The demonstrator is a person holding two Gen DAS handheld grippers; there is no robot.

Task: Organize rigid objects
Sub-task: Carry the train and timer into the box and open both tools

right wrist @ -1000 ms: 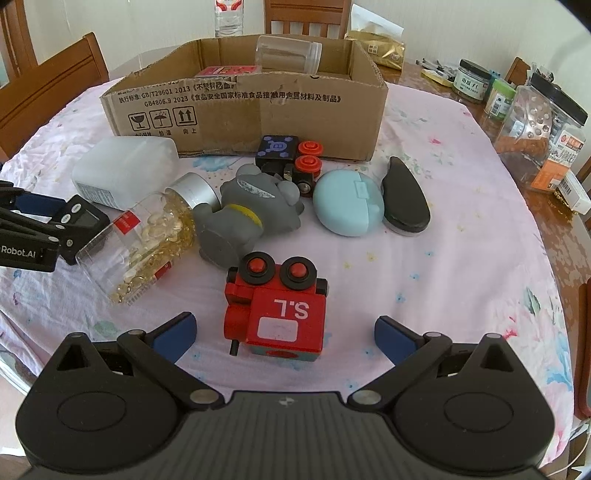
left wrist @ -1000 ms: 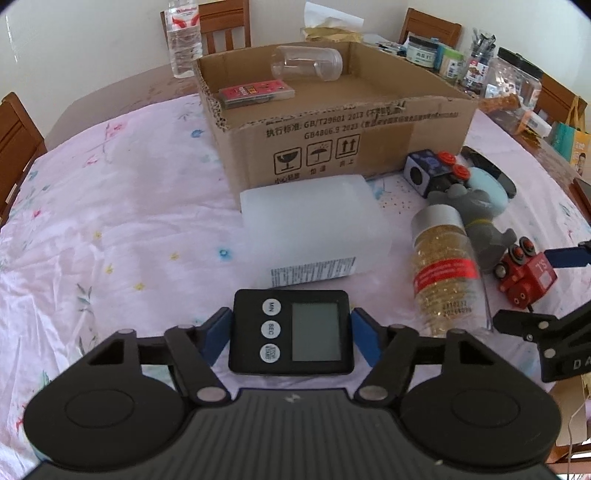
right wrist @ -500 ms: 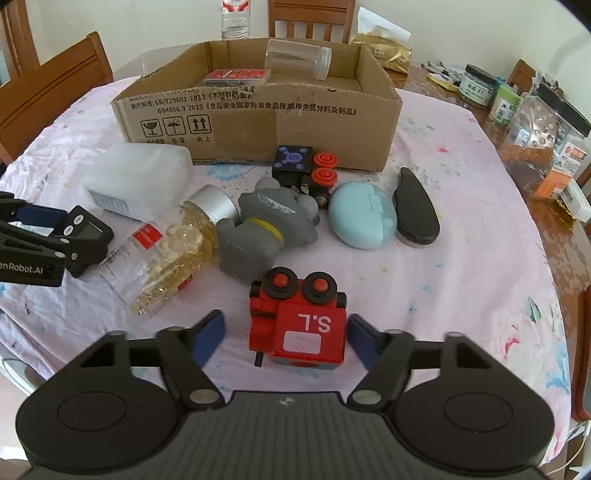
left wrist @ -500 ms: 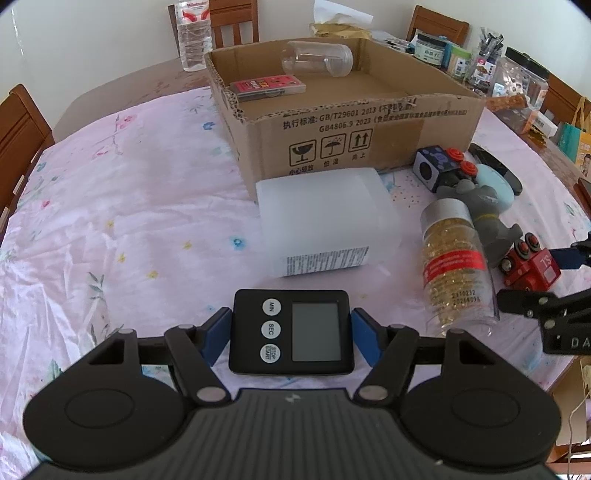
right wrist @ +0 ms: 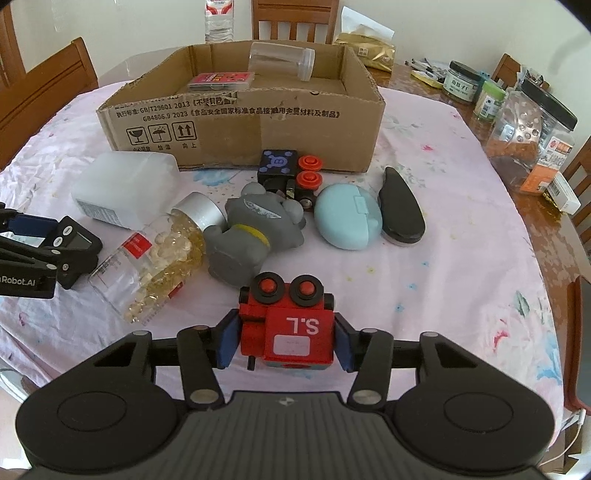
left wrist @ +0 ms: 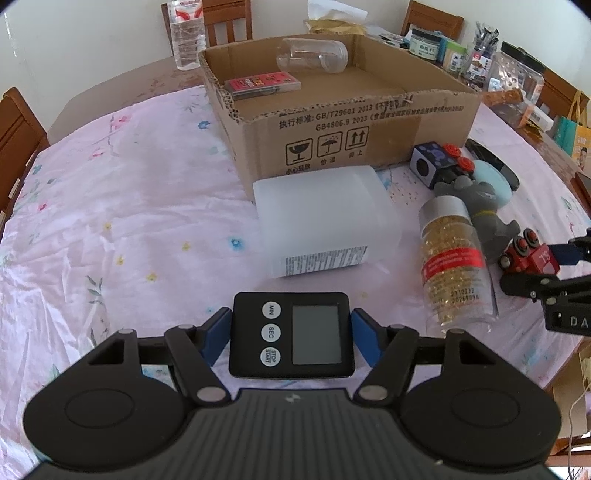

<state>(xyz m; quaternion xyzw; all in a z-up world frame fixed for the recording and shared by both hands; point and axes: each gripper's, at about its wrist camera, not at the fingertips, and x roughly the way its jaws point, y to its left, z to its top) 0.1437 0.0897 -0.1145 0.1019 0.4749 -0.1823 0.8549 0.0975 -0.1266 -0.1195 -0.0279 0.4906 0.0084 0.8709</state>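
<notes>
My left gripper [left wrist: 291, 325] is shut on a black digital timer [left wrist: 291, 347], held just above the pink tablecloth. My right gripper [right wrist: 287, 334] is closing, its blue pads against both sides of a red toy train [right wrist: 295, 328] marked "S.L". An open cardboard box [left wrist: 369, 122] stands behind, holding a clear jar [left wrist: 312, 55] and a red flat pack [left wrist: 262, 83]. Between box and grippers lie a white translucent box [left wrist: 321, 218], a bottle of golden capsules [left wrist: 452, 262], a grey toy [right wrist: 255, 229], a black toy train [right wrist: 288, 170], a light blue case [right wrist: 349, 218] and a black oval case [right wrist: 400, 205].
Jars and packets [right wrist: 532, 125] crowd the bare wood at the table's right side. A water bottle [left wrist: 186, 33] stands behind the box. Wooden chairs [right wrist: 44, 92] ring the table. The tablecloth [left wrist: 129, 221] left of the white box is bare.
The right gripper's fingers have come together from wide open onto the red toy train. The left gripper has lifted slightly with the timer still in it.
</notes>
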